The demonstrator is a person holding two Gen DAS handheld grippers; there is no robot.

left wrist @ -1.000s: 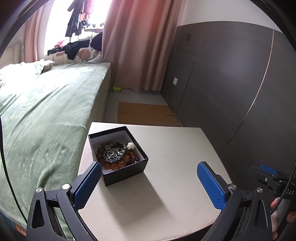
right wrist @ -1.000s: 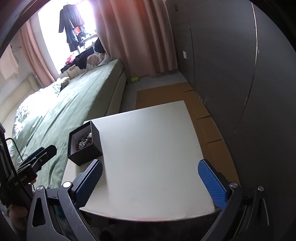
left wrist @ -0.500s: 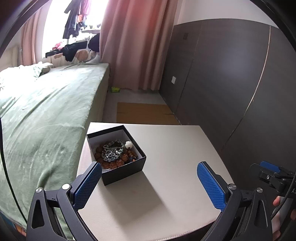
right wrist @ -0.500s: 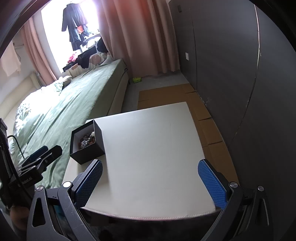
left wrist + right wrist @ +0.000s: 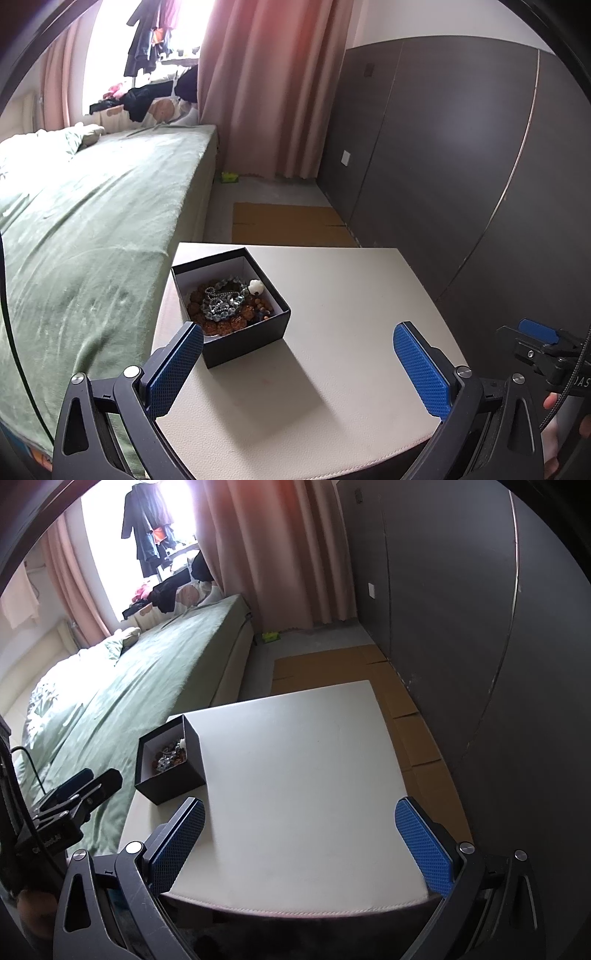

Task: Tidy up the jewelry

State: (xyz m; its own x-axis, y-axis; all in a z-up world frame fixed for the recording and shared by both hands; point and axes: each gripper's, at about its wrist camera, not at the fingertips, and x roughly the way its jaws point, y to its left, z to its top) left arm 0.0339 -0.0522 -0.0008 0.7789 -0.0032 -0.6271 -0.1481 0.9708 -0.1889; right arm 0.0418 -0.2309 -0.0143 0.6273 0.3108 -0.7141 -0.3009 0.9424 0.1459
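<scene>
A black open box (image 5: 246,338) stands on the left part of a white table (image 5: 332,295). It holds a heap of jewelry (image 5: 227,301): brown bead bracelets, a grey-green bead string, a silver chain and a white bead. My left gripper (image 5: 297,336) is open and empty, just in front of and right of the box, above the table. My right gripper (image 5: 299,812) is open and empty over the table's near edge, with the box (image 5: 173,781) to its upper left. The jewelry (image 5: 168,755) shows inside.
A bed with a green cover (image 5: 81,236) lies along the table's left side. A dark wall panel (image 5: 461,166) stands to the right. Brown cardboard (image 5: 284,223) lies on the floor beyond the table. Pink curtains (image 5: 269,85) hang at the back.
Both grippers have drifted slightly, so the box sits a little lower and nearer the left gripper. Both stay open and empty.
</scene>
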